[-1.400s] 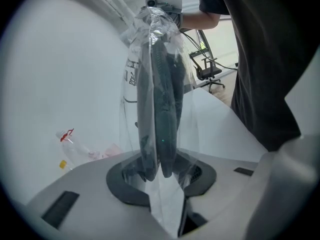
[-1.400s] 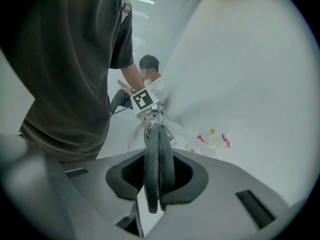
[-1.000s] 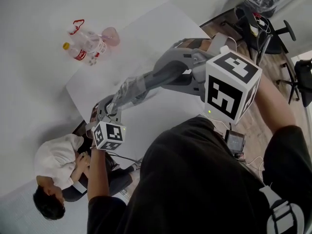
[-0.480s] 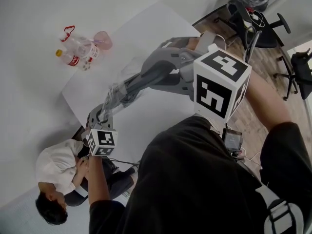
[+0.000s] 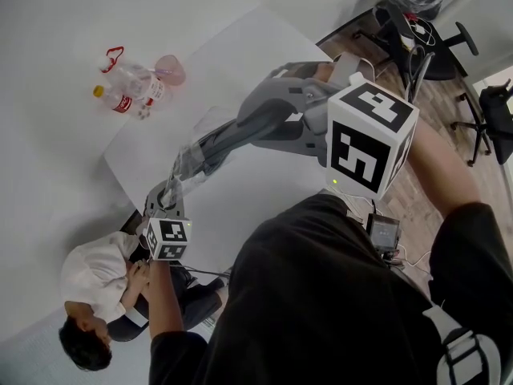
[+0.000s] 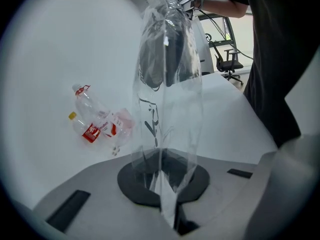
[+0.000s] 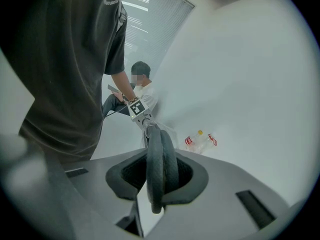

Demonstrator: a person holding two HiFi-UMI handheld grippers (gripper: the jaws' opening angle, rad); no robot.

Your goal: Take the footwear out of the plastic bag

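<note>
Caught mid-pull above the table (image 5: 240,46) | left claw (image 6: 167,211) pressed together on plastic bag (image 6: 167,134) tail | right claw (image 7: 157,179) pinching footwear (image 7: 160,159) soles at bag mouth | held aloft, mostly sheathed in bag | left to do: sliding footwear clear.

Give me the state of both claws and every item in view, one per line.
Clear plastic bag: stretched taut in mid-air.
Left claw: shut on the bag's end.
Pair of dark grey slippers: partly inside the bag.
Right claw: shut on the slippers.
Clear plastic bottles: lying on the white table.
</note>
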